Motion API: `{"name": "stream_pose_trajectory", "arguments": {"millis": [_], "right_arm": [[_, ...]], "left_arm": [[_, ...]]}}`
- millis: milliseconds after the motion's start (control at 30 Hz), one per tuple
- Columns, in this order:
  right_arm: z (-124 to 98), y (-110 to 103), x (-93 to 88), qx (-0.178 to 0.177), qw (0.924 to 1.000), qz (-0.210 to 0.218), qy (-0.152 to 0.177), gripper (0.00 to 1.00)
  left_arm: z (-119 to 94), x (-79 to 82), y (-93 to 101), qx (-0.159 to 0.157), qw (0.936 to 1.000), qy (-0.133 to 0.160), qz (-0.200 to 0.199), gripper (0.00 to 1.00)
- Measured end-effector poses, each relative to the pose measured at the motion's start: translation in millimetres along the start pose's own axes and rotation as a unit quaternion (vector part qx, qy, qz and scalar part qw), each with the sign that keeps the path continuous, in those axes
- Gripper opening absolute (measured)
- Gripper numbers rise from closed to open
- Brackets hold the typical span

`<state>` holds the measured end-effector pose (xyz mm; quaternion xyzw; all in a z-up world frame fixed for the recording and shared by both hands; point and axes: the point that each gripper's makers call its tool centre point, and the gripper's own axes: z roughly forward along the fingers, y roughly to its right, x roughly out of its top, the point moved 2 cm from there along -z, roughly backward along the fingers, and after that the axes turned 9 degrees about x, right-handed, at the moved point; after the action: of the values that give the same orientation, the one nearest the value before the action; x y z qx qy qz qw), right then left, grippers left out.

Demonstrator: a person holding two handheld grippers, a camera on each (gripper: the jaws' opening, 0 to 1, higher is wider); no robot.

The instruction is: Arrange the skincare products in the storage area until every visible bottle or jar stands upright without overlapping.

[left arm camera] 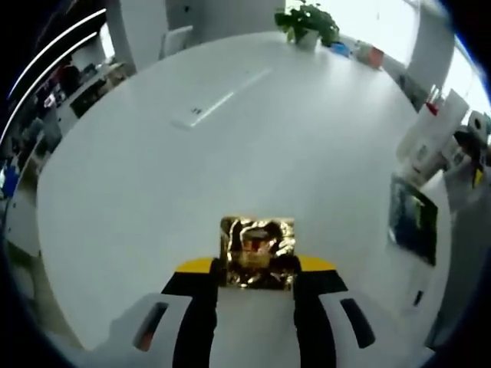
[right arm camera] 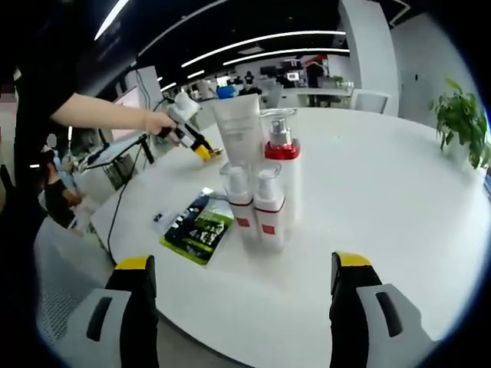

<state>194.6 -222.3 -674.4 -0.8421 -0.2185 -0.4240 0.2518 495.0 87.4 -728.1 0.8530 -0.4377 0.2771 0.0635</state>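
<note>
Skincare bottles [right arm camera: 265, 192] stand upright in a tight cluster on the white round table [right arm camera: 399, 215]: a white tube [right arm camera: 238, 130] at the back, a red-collared pump bottle [right arm camera: 281, 153] beside it, two smaller white bottles [right arm camera: 249, 203] in front, all touching or nearly so. Your left gripper [left arm camera: 257, 264] is closed on a small gold, foil-like jar or box [left arm camera: 257, 251], held low over the bare tabletop, well apart from the cluster. Your right gripper [right arm camera: 242, 287] hangs wide open with nothing between its jaws, facing the bottles. A green-and-black packet [right arm camera: 196, 228] lies flat just beside them. Bringing the gold item in too close could, I judge, knock the crowded bottles over; set it down with clear space around it.
</note>
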Motion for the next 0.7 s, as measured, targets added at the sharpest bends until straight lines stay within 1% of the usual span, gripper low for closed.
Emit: {"name": "stream_pose_trajectory", "arguments": {"millis": [133, 200, 267, 333, 467, 533, 700], "right_arm": [[0.1, -1.2, 1.9, 0.001, 1.0, -0.004, 0.003, 0.94], [0.4, -2.7, 3.1, 0.0, 1.0, -0.007, 0.003, 0.94], [0.5, -3.6, 3.9, 0.001, 0.9999, -0.01, 0.003, 0.94], [0.5, -4.2, 5.1, 0.001, 0.9999, -0.014, 0.005, 0.94], [-0.3, -4.9, 8.0, 0.002, 0.9998, -0.014, 0.013, 0.93], [-0.9, -5.5, 9.6, 0.002, 0.9997, -0.015, 0.017, 0.93], [-1.9, -7.3, 12.9, 0.004, 0.9994, -0.025, 0.025, 0.91]], "left_arm": [[-10.3, -1.5, 1.3, 0.013, 0.9999, 0.001, -0.01, 0.39], [-12.1, -2.4, 2.0, 0.014, 0.9997, 0.006, -0.019, 0.39], [-18.6, -0.7, 3.8, 0.019, 0.9995, 0.011, -0.025, 0.39], [-28.2, 0.8, 8.8, 0.022, 0.9992, 0.018, -0.028, 0.39], [-39.2, 3.0, 14.3, 0.026, 0.9986, 0.028, -0.035, 0.38], [-46.7, 3.4, 21.7, 0.033, 0.9981, 0.036, -0.037, 0.39], [-57.4, 4.4, 26.7, 0.042, 0.997, 0.046, -0.046, 0.38]]}}
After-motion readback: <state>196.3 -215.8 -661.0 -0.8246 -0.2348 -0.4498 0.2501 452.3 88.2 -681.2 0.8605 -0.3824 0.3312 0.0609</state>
